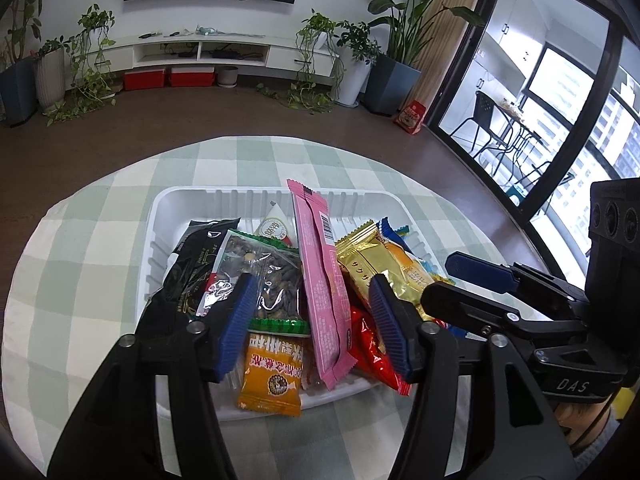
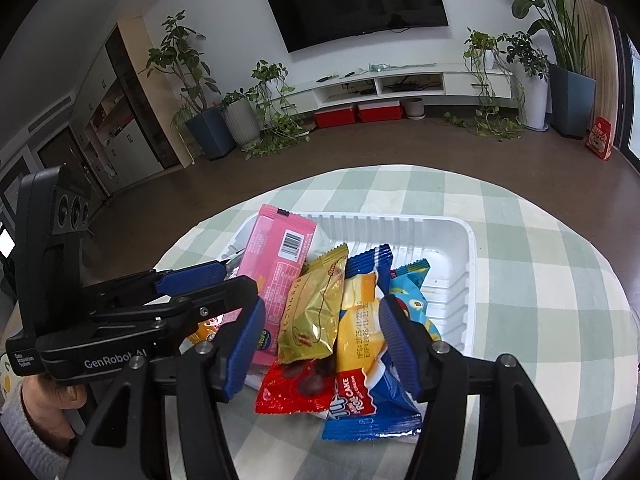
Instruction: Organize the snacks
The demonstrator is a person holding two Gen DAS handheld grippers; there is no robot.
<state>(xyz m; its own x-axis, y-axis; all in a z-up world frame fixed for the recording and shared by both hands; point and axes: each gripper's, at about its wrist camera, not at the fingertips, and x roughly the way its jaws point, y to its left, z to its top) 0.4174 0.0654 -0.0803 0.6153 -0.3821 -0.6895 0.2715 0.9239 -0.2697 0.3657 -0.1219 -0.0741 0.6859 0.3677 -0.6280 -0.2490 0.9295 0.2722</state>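
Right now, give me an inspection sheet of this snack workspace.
Surface: round table under a green-and-white checked cloth.
Job's things: white plastic tray heaped with snack packets; long pink packet leans on the far rim; blue roll-cake packet and orange packet overhang the near rim.
Clutter: nothing seen on the cloth outside the tray.
Tools: left tool open over the packets, gripping nothing; right tool open, gripping nothing.
Cables: a few under the wall TV.
Surroundings: potted plants, red boxes, glass balcony door.
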